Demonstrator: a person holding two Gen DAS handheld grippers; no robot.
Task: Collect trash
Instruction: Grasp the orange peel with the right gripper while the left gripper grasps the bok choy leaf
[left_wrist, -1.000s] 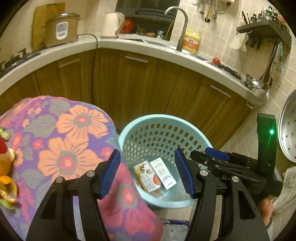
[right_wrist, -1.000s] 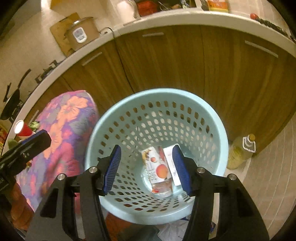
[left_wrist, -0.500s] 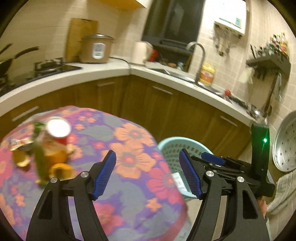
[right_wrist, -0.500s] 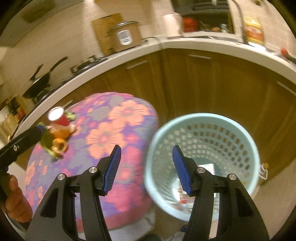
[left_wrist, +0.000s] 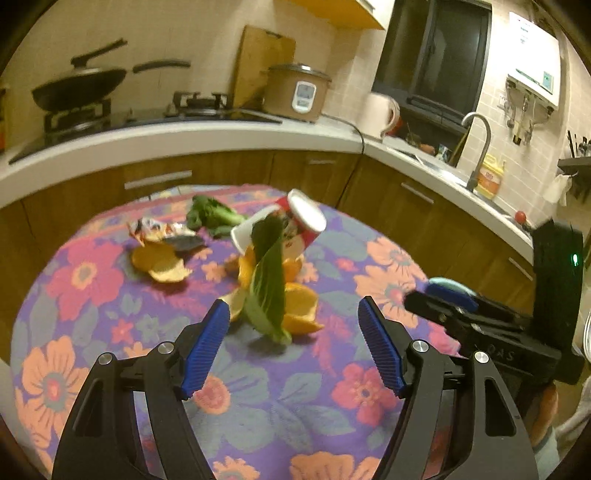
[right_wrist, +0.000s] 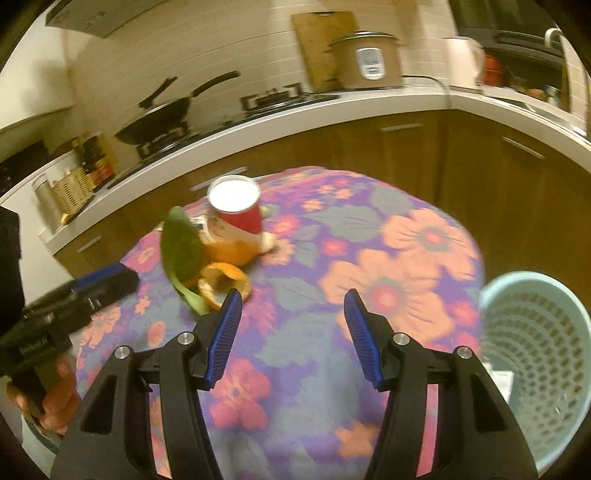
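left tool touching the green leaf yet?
Apart. In the left wrist view the left tool is open and empty, with tablecloth showing between its pads and the green leaf.

Right of your right tongs, the basket (right_wrist: 532, 354) is cut off by the picture's edge — only a scrap of paper (right_wrist: 500, 378) shows inside it. Ahead of your left tongs, a green leaf (left_wrist: 267, 280) covers part of the tilted cup (left_wrist: 284, 229) and the orange peel (left_wrist: 299, 306). The crumpled wrapper (left_wrist: 157, 229) beyond is too blurred to read.
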